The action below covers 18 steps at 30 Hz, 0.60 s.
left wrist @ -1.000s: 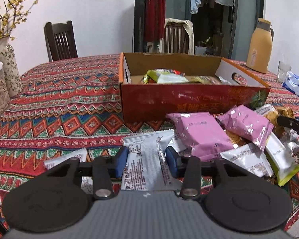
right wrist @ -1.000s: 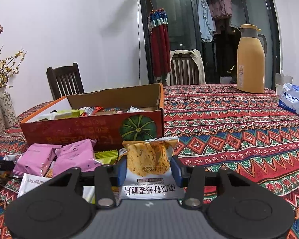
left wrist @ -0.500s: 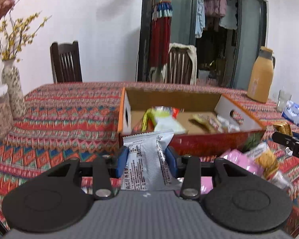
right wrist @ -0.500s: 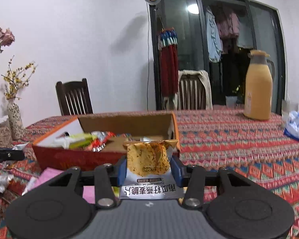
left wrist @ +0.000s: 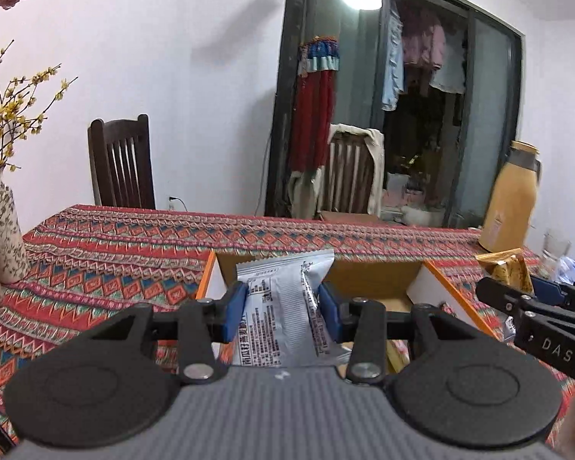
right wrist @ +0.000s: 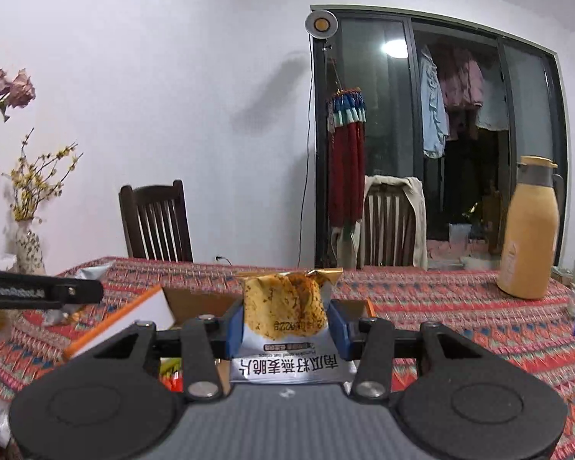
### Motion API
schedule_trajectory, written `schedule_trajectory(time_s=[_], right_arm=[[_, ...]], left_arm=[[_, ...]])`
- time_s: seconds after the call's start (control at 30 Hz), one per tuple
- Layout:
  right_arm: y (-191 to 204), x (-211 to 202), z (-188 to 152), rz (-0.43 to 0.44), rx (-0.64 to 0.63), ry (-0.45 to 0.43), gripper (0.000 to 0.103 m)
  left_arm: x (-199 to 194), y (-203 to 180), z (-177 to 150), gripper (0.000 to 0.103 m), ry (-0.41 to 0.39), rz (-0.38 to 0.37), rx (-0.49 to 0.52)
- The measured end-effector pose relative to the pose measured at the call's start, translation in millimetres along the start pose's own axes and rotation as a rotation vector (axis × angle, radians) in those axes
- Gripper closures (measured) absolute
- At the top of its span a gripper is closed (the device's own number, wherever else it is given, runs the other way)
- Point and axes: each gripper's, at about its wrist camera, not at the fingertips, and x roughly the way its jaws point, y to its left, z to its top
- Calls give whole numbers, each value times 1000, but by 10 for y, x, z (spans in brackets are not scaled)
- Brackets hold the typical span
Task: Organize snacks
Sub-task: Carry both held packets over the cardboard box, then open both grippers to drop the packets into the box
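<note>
Left wrist view: the left tool (left wrist: 283, 306) clamps a silver snack packet (left wrist: 281, 314) upright between its blue pads, held above the open cardboard box (left wrist: 375, 276) on the patterned table (left wrist: 96, 253). The right tool (right wrist: 285, 326) grips an oat crisp packet (right wrist: 283, 306), also over the box.

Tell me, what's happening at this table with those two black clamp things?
A person is sorting snacks with a handheld claw in each hand. The left claw is shut on a silver foil snack packet, and the right claw grips a white packet picturing a golden oat crisp. Both are held above the open orange-edged cardboard box on the red patterned tablecloth.
</note>
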Motion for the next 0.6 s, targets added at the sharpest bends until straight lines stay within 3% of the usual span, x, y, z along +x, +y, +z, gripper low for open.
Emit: schedule_trajectory(time_s=[0.17, 0.3, 0.43, 0.6], right_arm=[[-34, 418, 102, -8, 9, 13, 58], [-93, 717, -60, -18, 30, 47, 58], [-113, 887, -188, -3, 25, 119, 58], [-118, 967, -288, -4, 24, 166, 58]], left_arm=[[407, -4, 117, 60, -1, 71, -16], [678, 56, 8, 60, -8, 95, -51], [954, 134, -102, 61, 78, 70, -50], [1033, 196, -153, 61, 99, 70, -63]])
